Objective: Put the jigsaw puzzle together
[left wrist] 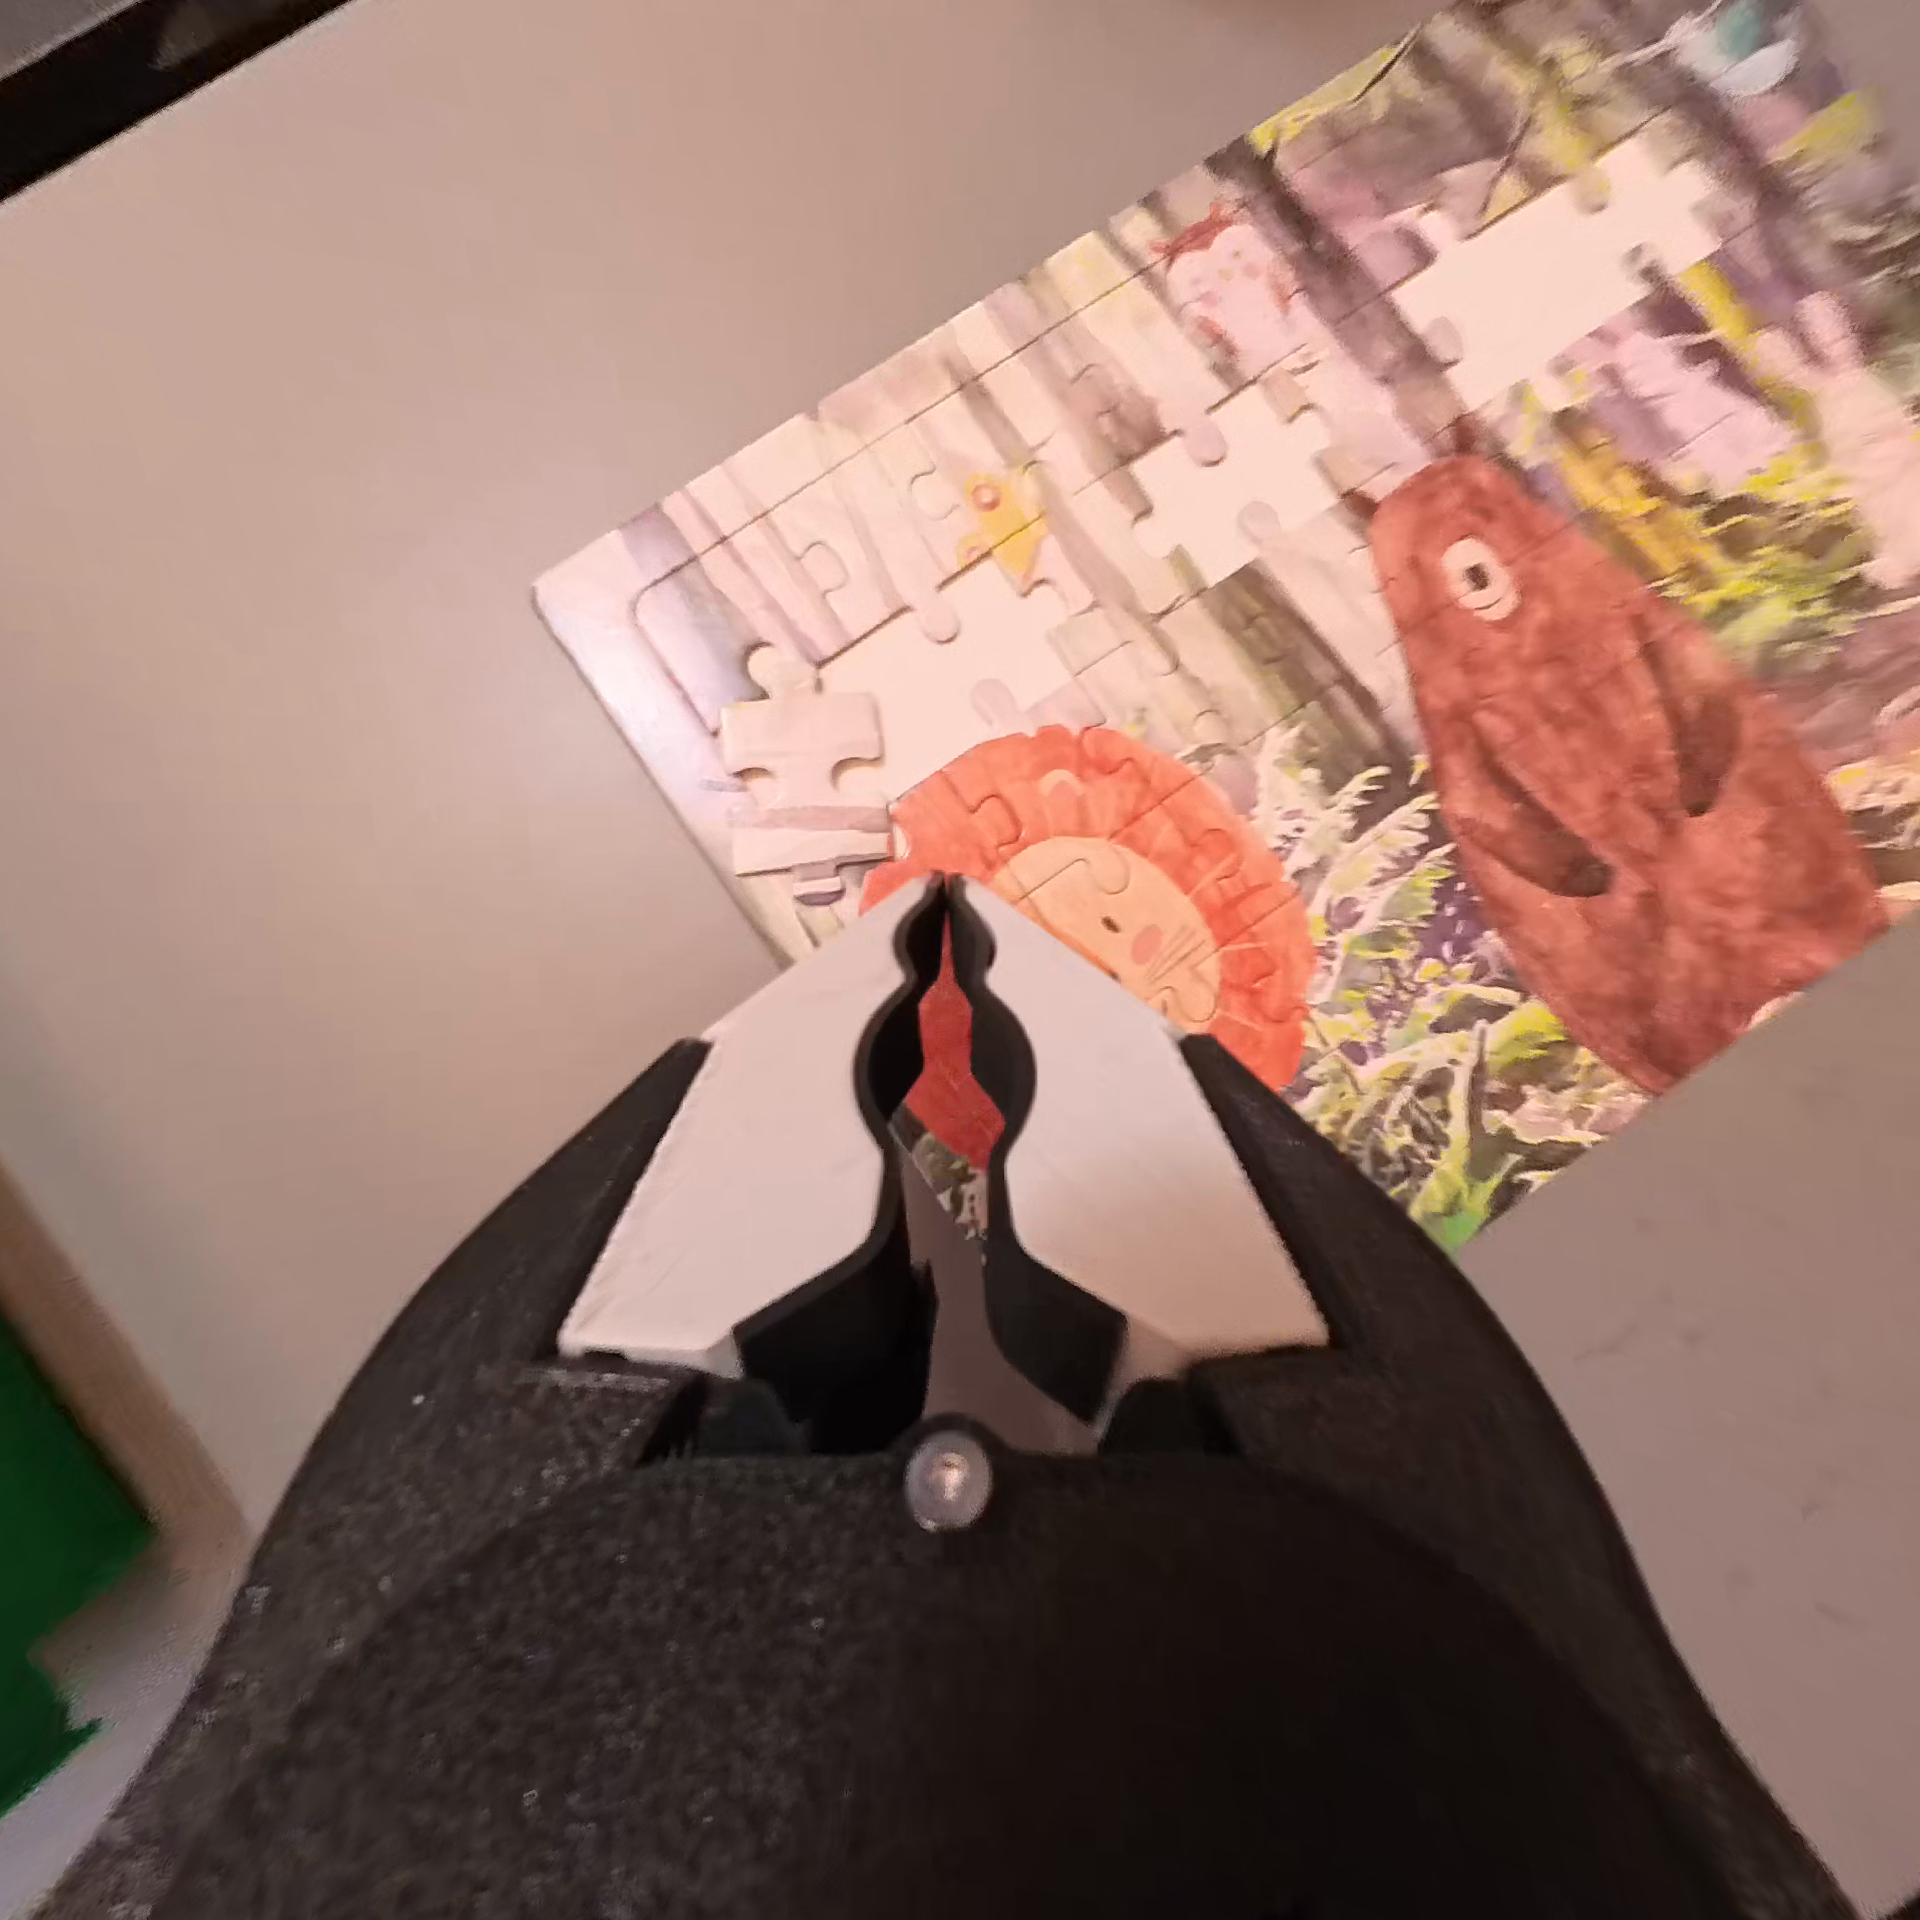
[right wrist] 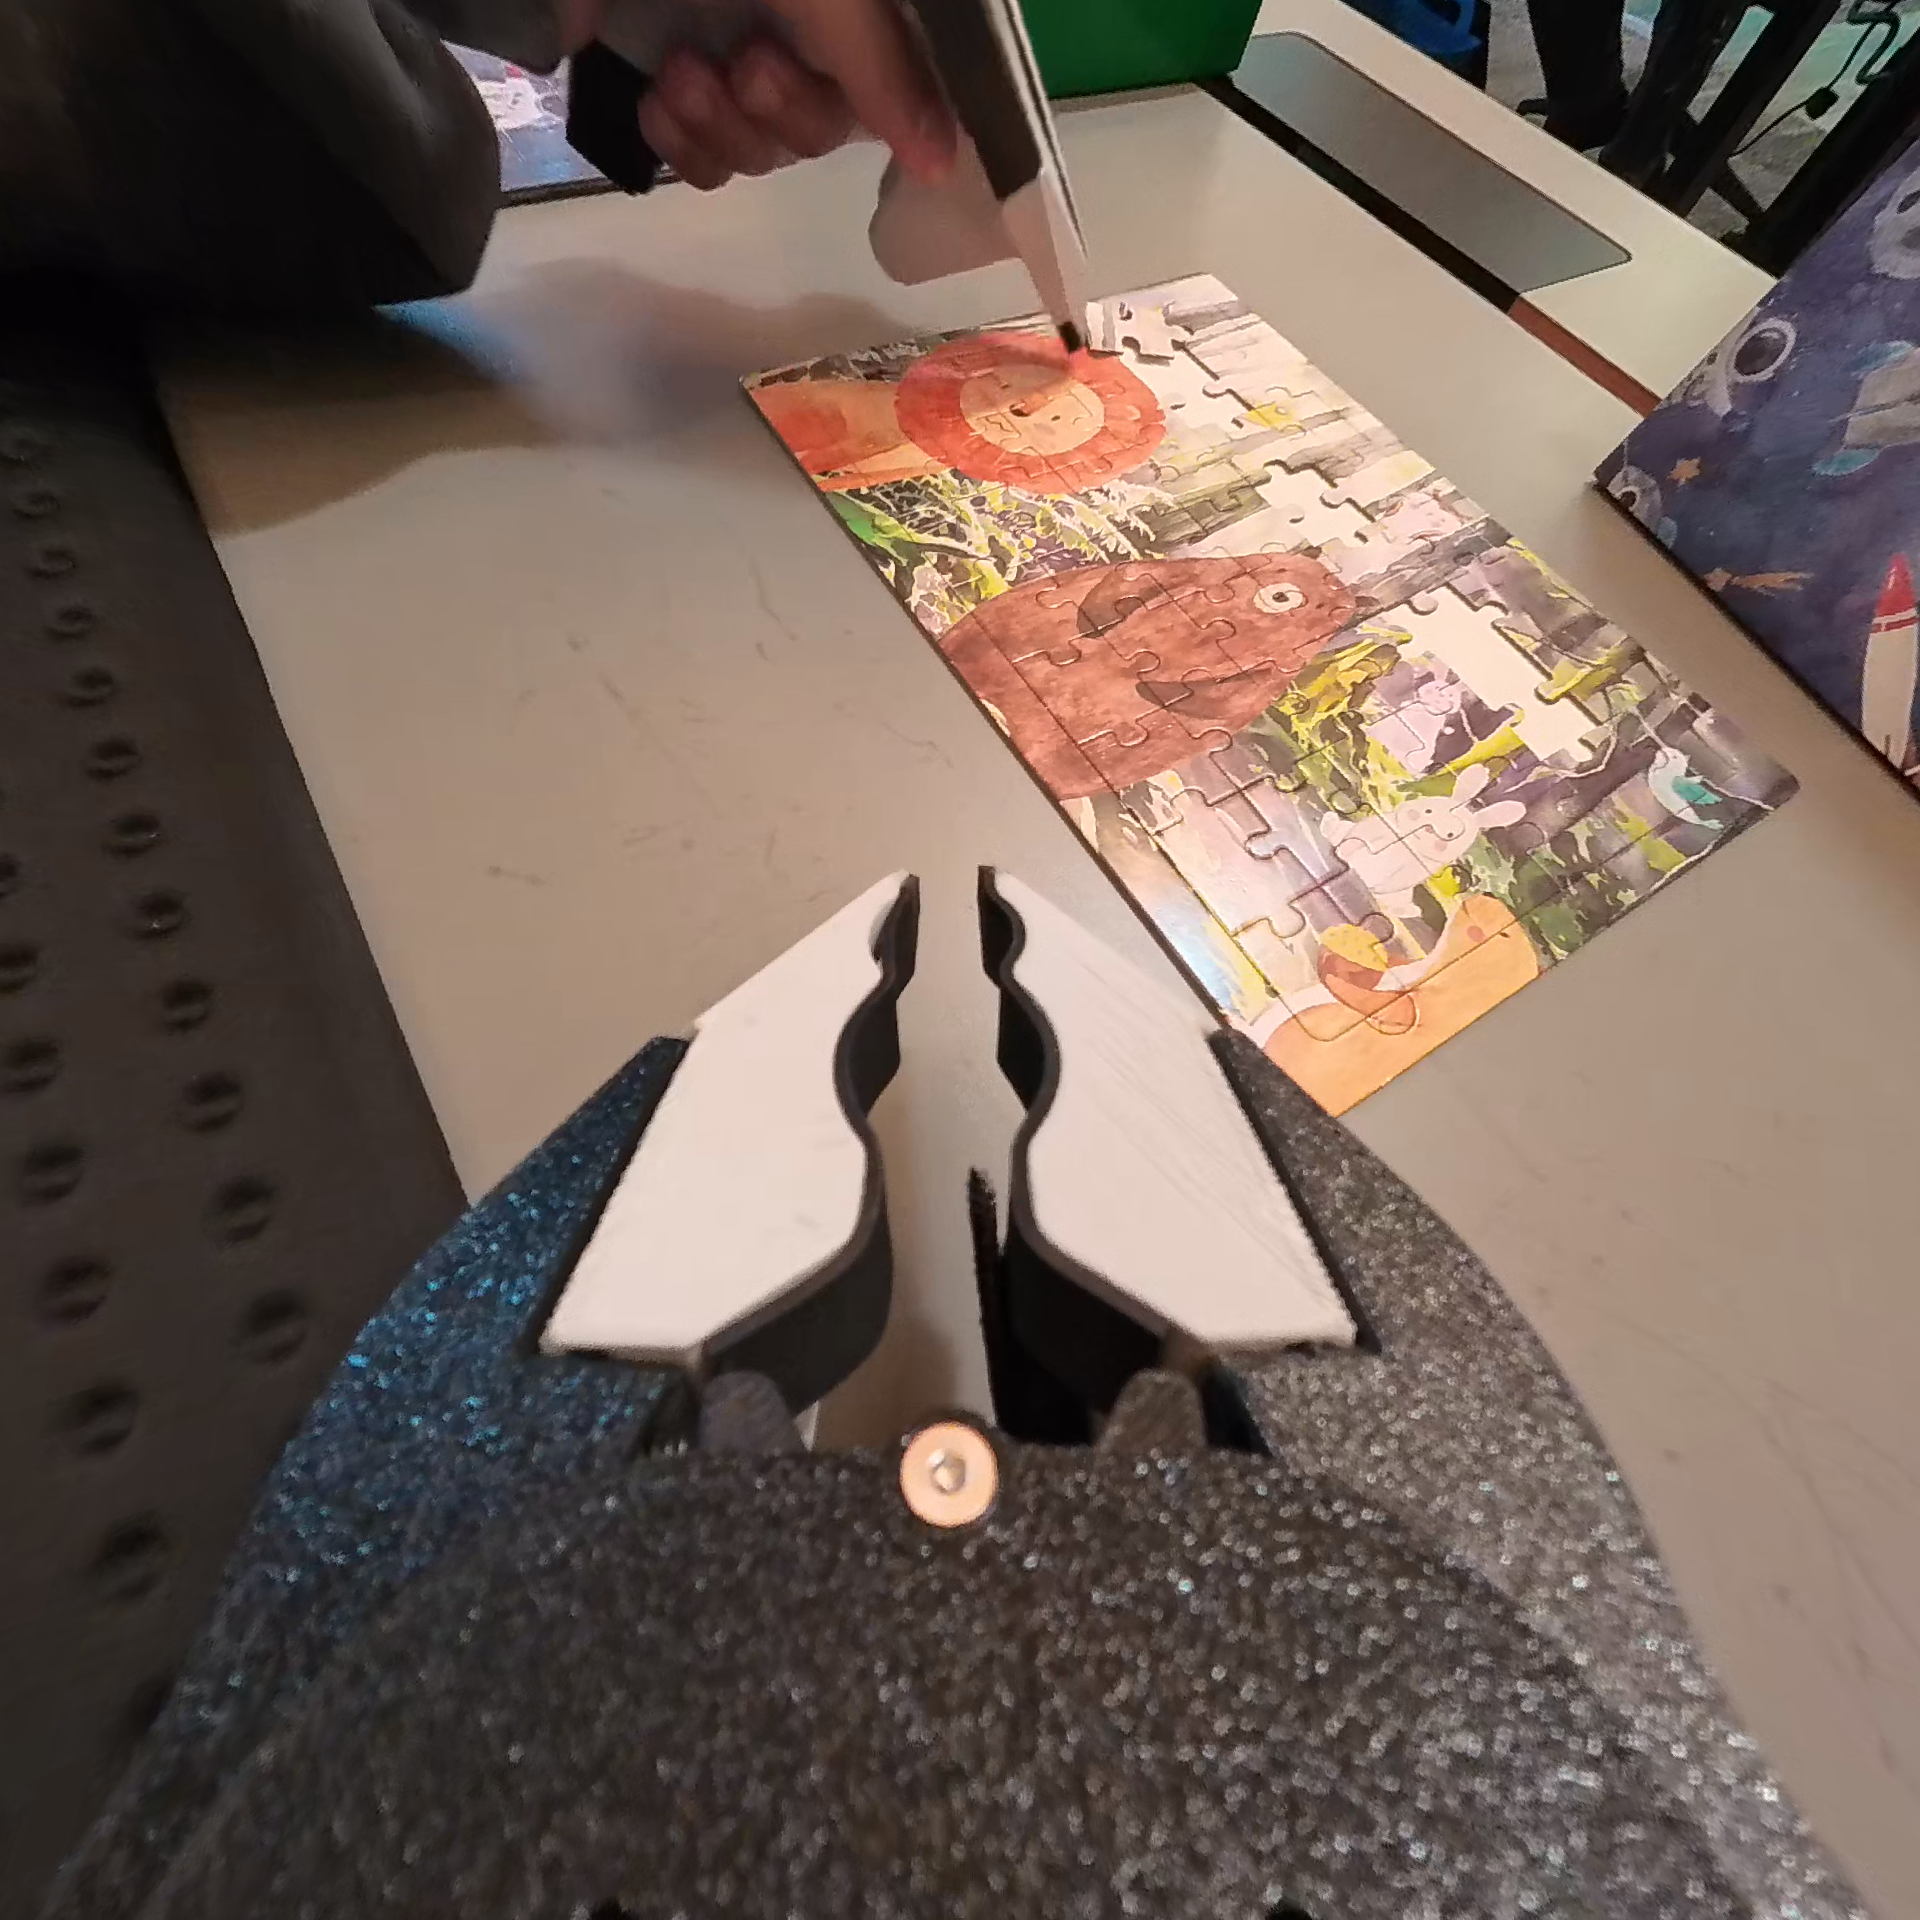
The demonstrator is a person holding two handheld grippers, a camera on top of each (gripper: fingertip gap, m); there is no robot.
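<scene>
The jigsaw puzzle point(left wrist: 1558, 727) lies on its board on the beige table point(left wrist: 364, 520), with a lion point(left wrist: 1164, 883) and a brown animal point(left wrist: 1621, 790) put together and several white empty slots point(left wrist: 1226, 488). Two pale loose pieces point(left wrist: 800, 738) lie on the board's left end. My left gripper point(left wrist: 943, 883) is shut, its tips at the upper edge of the lion's mane; the right wrist view shows it point(right wrist: 1070, 332) touching down there. My right gripper point(right wrist: 948, 883) is slightly open with nothing between its pads, above bare table beside the puzzle's point(right wrist: 1299, 644) near corner.
A blue space-themed box point(right wrist: 1787, 468) stands at the right of the puzzle. A person's hand point(right wrist: 779, 94) holds the left gripper at the back. Dark clothing point(right wrist: 104, 935) fills the left edge. A grey inset panel point(right wrist: 1434, 177) lies at the table's far side. Tip to tip, the grippers are about 25 cm apart. The lion point(left wrist: 1164, 883) is about 4 cm from my left fingertips. My right wrist view point(right wrist: 1078, 438) looks at it from another angle.
</scene>
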